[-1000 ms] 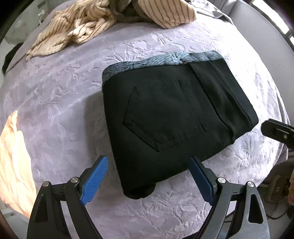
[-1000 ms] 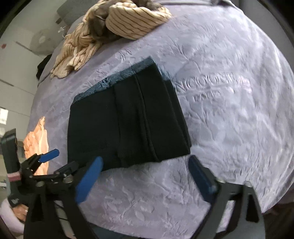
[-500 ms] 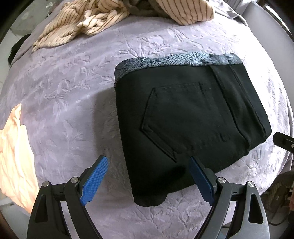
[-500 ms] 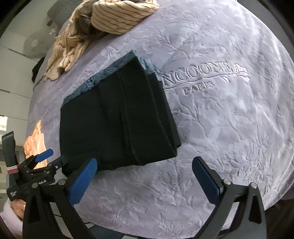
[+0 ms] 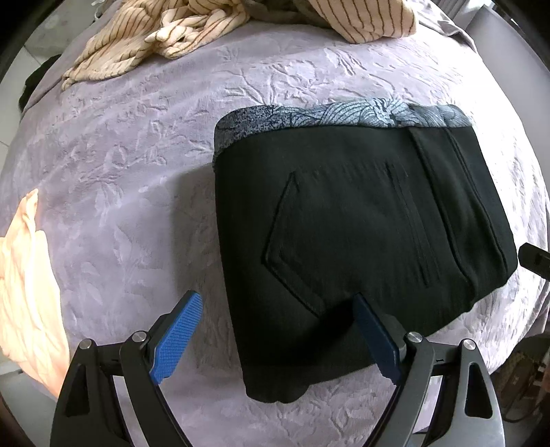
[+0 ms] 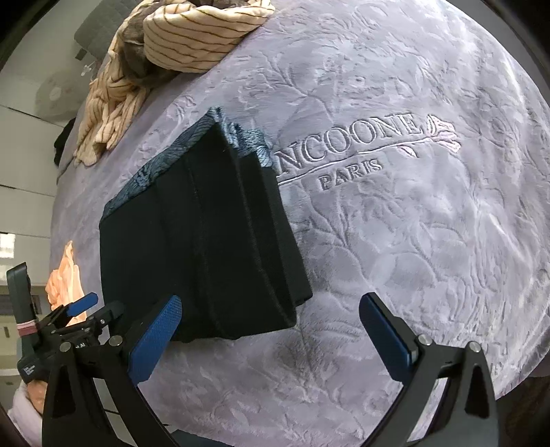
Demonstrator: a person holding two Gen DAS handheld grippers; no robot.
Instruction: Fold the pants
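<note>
**Folded pants sit on the bed, both grippers empty and spread**

The black pants (image 5: 361, 233) lie folded into a compact rectangle on the lavender embossed bedspread (image 5: 130, 192), back pocket facing up, blue-grey patterned lining showing along the far edge. In the right wrist view the same bundle (image 6: 206, 247) shows stacked layers at its near corner, just left of the embossed "PARIS" lettering (image 6: 350, 172).

Left gripper (image 5: 275, 330): jaws wide apart, holding nothing. Its right blue pad overlaps the near edge of the pants in the view; contact cannot be told. Right gripper (image 6: 271, 333): jaws wide apart, nothing between them, left pad in front of the bundle's near corner.

Versus 1 s ago: the pants keep the same fold and the same spot on the bed. In the left wrist view they have slid rightward and now fill more of the frame, so that gripper has moved in and shifted left. The right wrist view also shows the bundle larger and closer. Jaw spread is unchanged on both.

Striped cream garment (image 5: 213, 27) is heaped at the far side of the bed; a peach cloth (image 5: 24, 295) lies at the left edge.
</note>
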